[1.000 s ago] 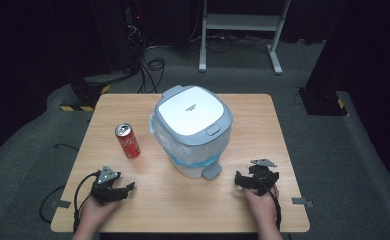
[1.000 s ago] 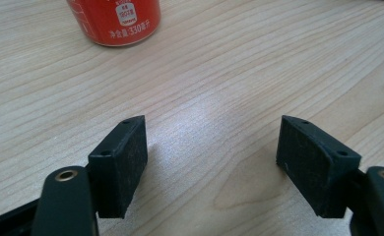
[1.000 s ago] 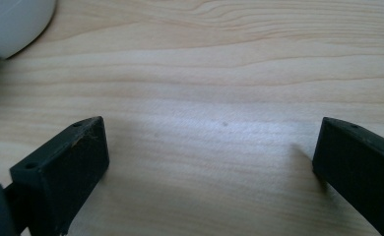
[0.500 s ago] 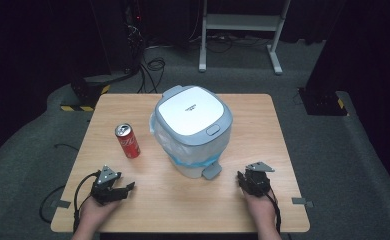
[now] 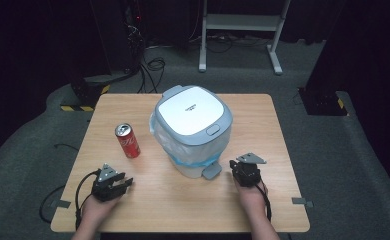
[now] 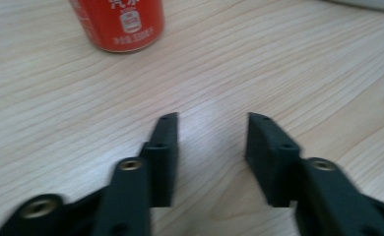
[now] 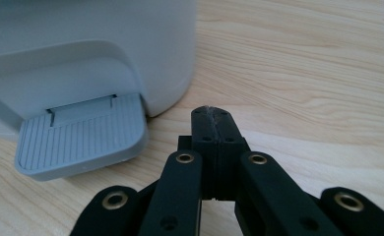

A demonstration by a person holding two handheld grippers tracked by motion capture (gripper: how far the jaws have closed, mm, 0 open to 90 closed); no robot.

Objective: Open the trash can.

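On the wooden surface (image 5: 148, 210), centre: one pedal bin (image 5: 193, 131), white body, grey-rimmed lid down, pale liner showing under the rim and a blue band lower on the body. Its grey ribbed pedal (image 5: 211, 171) sticks out at the base towards the person's side, resting just above the wood.

Left of the bin, apart from it: one red drinks can (image 5: 127, 140), upright, top unopened as far as can be told.

Near edge, left: left gripper (image 5: 125, 183), held in the person's hand, cable trailing off the edge. Jaws have just been closing and stand partly apart with bare wood between them; nothing held. In the left gripper view the can (image 6: 117, 23) stands ahead and to the left of the jaws, well clear of them.

Near edge, right: right gripper (image 5: 239, 167), held in the other hand, grey plate on top. Jaws have just been closing and now meet pad to pad, empty. In the right gripper view the tips (image 7: 213, 118) sit just beside the pedal (image 7: 81, 137), to its right, not touching it, with the bin wall (image 7: 106, 44) behind
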